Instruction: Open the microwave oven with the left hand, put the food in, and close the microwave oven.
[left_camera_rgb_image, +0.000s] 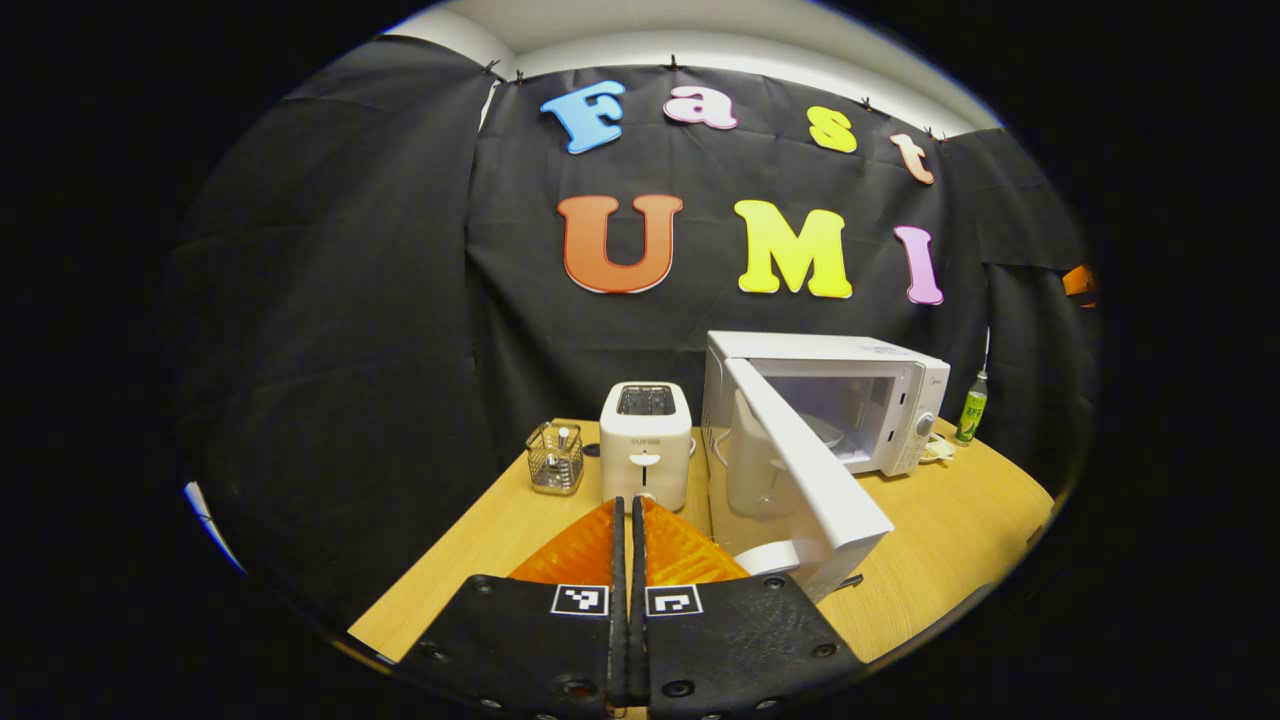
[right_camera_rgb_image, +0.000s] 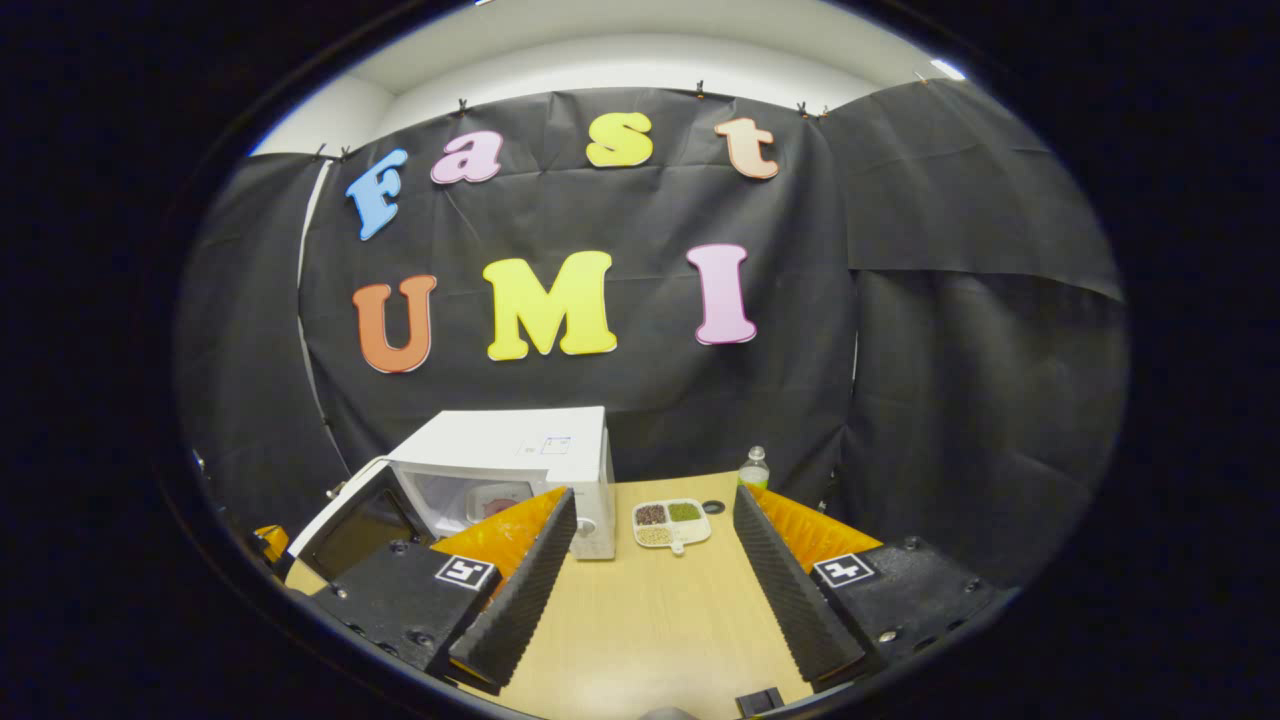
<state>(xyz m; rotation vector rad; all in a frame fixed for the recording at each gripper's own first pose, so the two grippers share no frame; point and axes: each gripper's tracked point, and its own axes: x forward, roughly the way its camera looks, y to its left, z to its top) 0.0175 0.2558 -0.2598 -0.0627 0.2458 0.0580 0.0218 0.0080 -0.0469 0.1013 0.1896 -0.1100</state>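
The white microwave (left_camera_rgb_image: 900, 385) stands at the back of the wooden table (left_camera_rgb_image: 940, 530), its door (left_camera_rgb_image: 800, 470) swung wide open toward me and its cavity lit. My left gripper (left_camera_rgb_image: 630, 505) hangs low in front of the toaster, left of the door's edge, shut with nothing in it. In the right gripper view the microwave (right_camera_rgb_image: 520, 450) sits to the left with its door (right_camera_rgb_image: 350, 525) open. The food, a small white divided tray (right_camera_rgb_image: 672, 522) of beans and grains, lies on the table just right of the microwave. My right gripper (right_camera_rgb_image: 655, 498) is open, short of the tray and not touching it.
A white toaster (left_camera_rgb_image: 646, 440) and a wire basket (left_camera_rgb_image: 555, 457) stand left of the microwave. A green bottle (left_camera_rgb_image: 971, 408) stands at the back right, also seen as the bottle (right_camera_rgb_image: 754, 468) behind the tray. The table (right_camera_rgb_image: 650, 620) edge is near me.
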